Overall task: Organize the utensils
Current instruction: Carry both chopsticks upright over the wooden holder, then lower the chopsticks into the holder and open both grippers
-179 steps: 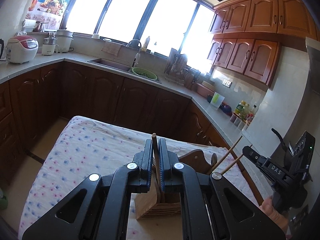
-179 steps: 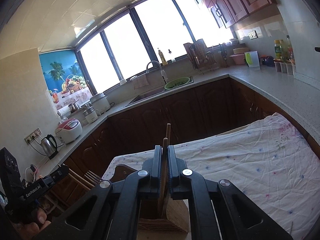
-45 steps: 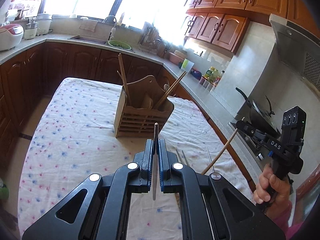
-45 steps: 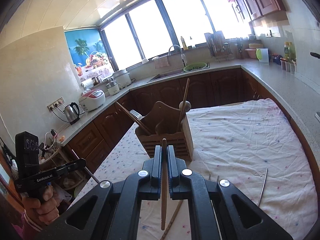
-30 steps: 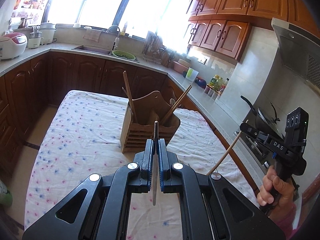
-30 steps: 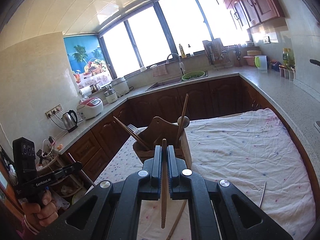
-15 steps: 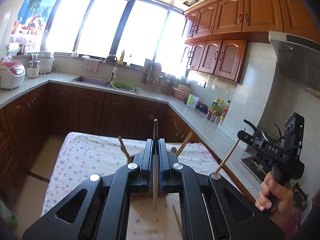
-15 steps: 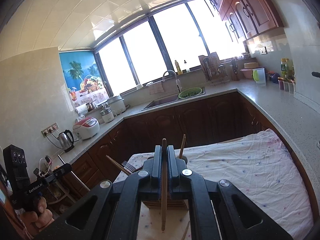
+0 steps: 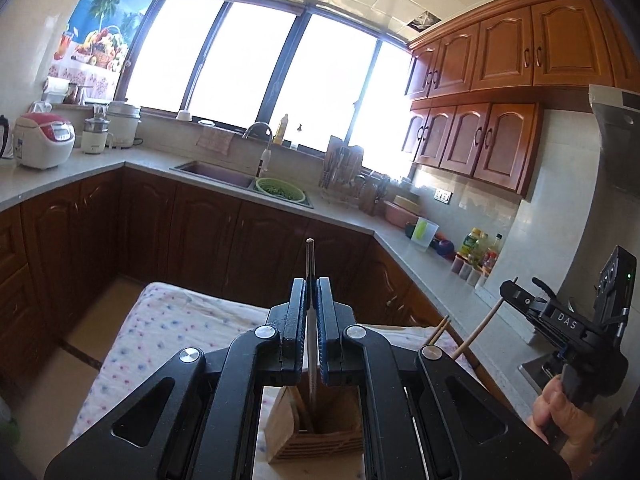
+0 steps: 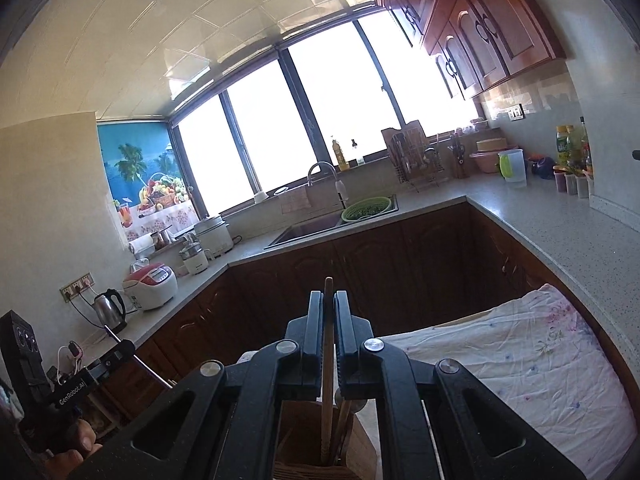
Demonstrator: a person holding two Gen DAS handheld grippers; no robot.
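A wooden utensil holder point(image 9: 316, 436) stands on the cloth-covered table point(image 9: 168, 320), right under both grippers. My left gripper point(image 9: 311, 284) is shut on a thin metal chopstick point(image 9: 310, 264) held upright, its lower end down at the holder's opening. My right gripper point(image 10: 328, 296) is shut on a wooden chopstick point(image 10: 328, 344), also upright, its lower end reaching into the holder point(image 10: 304, 440). Each view shows the other gripper off to the side: the right gripper point(image 9: 516, 292) with its wooden chopstick point(image 9: 476, 334), the left gripper point(image 10: 124, 348) with its metal one.
Wooden chopstick tips point(image 9: 440, 326) poke out of the holder on the right. Dark cabinets and a grey counter point(image 10: 560, 232) wrap around the table, with a sink point(image 9: 216, 170), a green colander point(image 10: 366, 208), a rice cooker point(image 9: 42, 144) and a kettle point(image 10: 110, 308).
Both grippers have moved forward and a little up over the holder, which has dropped to the bottom of each view beneath the jaws. Both stay shut on their chopsticks.
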